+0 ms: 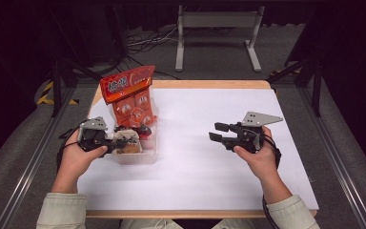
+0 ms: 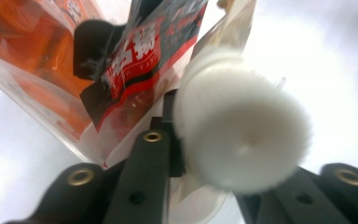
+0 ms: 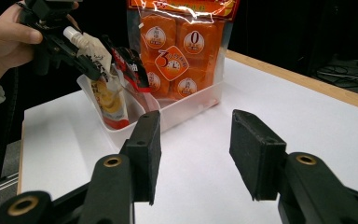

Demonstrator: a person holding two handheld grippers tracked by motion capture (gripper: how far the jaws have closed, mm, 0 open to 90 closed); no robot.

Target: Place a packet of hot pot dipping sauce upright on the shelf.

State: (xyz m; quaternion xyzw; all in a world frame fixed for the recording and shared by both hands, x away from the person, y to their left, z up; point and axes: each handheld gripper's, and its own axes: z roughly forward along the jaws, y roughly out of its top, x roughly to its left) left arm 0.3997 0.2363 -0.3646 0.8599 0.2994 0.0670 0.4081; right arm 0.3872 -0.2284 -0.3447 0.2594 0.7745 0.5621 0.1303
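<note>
A clear tub (image 1: 145,155) holds an orange snack bag (image 1: 131,98) and pouches; left gripper (image 1: 119,141) jaws grip a spouted pouch (image 3: 103,88), right gripper (image 1: 218,131) jaws open over the white desk (image 1: 205,167).

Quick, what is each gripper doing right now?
Left gripper: jaws around the white cap of a pouch in the bin; grip cannot be told.
Right gripper: open, holding nothing.

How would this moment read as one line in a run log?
left gripper: at spout pouch in clear bin | right gripper: open, empty, over white table | orange bag: upright in bin
</note>
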